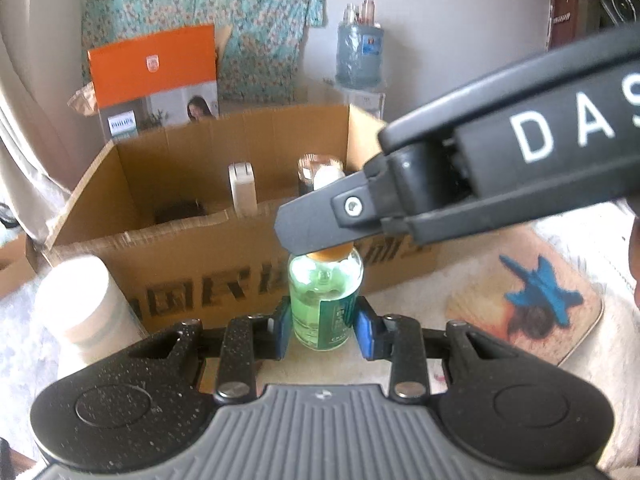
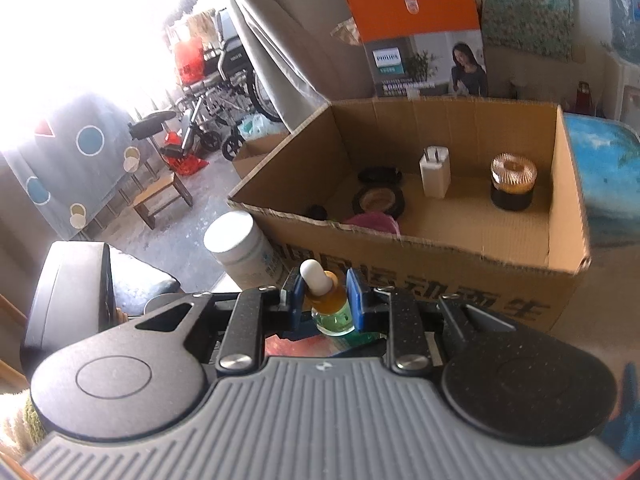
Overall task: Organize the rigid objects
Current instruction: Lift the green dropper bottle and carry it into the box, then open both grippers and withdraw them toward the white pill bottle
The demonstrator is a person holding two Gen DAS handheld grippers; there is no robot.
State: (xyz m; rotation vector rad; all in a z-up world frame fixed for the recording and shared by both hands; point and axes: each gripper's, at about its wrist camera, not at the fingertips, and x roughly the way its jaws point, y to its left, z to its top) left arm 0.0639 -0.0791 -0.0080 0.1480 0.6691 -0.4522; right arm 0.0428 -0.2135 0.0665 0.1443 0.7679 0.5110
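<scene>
You have the green dropper bottle (image 1: 325,305) pinched two ways: your left tongs (image 1: 323,326) clamp its glass body between the blue pads, and your right tongs (image 2: 322,300) are pressed nearly together on the amber collar under the white rubber bulb (image 2: 314,276). In both wrist views the bottle appears to hang clear of the table, just in front of the near wall of the cardboard box (image 2: 420,256). Keep both grips firm and move the two hands as one, so the cap does not twist against the glass or pull the dropper loose. Hold the bottle upright and get its base above the torn near rim before you carry it forward. Mind the white canister (image 1: 80,300) standing just beside the box's near left corner. Inside, the bare floor between the white charger plug (image 2: 435,174) and the dark jar with the clear lid (image 2: 513,184) looks like the safest spot; the compacts (image 2: 379,196) crowd the left.
</scene>
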